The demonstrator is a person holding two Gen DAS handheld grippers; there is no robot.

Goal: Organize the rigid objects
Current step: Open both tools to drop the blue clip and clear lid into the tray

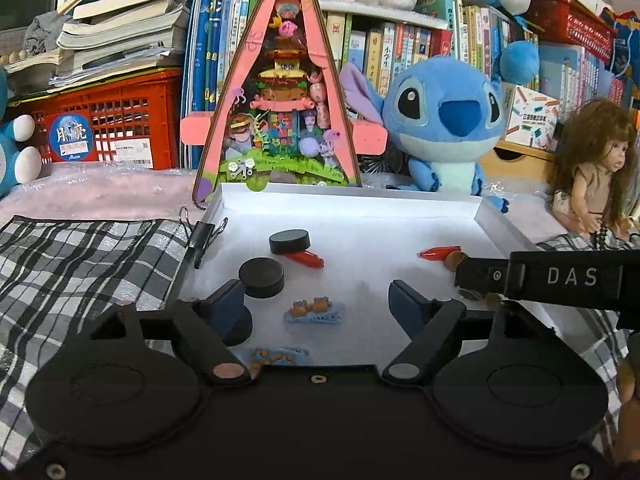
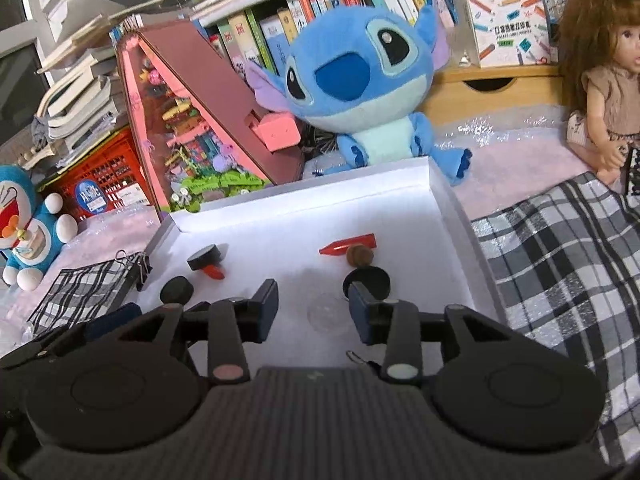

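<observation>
Small rigid pieces lay scattered in a white tray (image 1: 352, 196), both grippers hovering over it.

Lay flat on the tray floor: two black pucks (image 1: 262, 277) (image 1: 290, 241), two red crayons (image 1: 308, 258) (image 1: 439, 252), long axes roughly left-right, the right one's tip pointing left; a blue clip (image 1: 315, 312) lengthwise across the tray. Sat between the wide-apart fingers of the left gripper (image 1: 316, 300), clip untouched. Held open too, the right gripper (image 2: 314, 312), nothing gripped, a brown disc (image 2: 359, 255) just beyond. Rested on a plaid cloth (image 1: 80, 256); behind stood a Stitch plush (image 1: 444, 120), a doll (image 1: 592, 168), a red crate (image 1: 108, 120) and bookshelves.
</observation>
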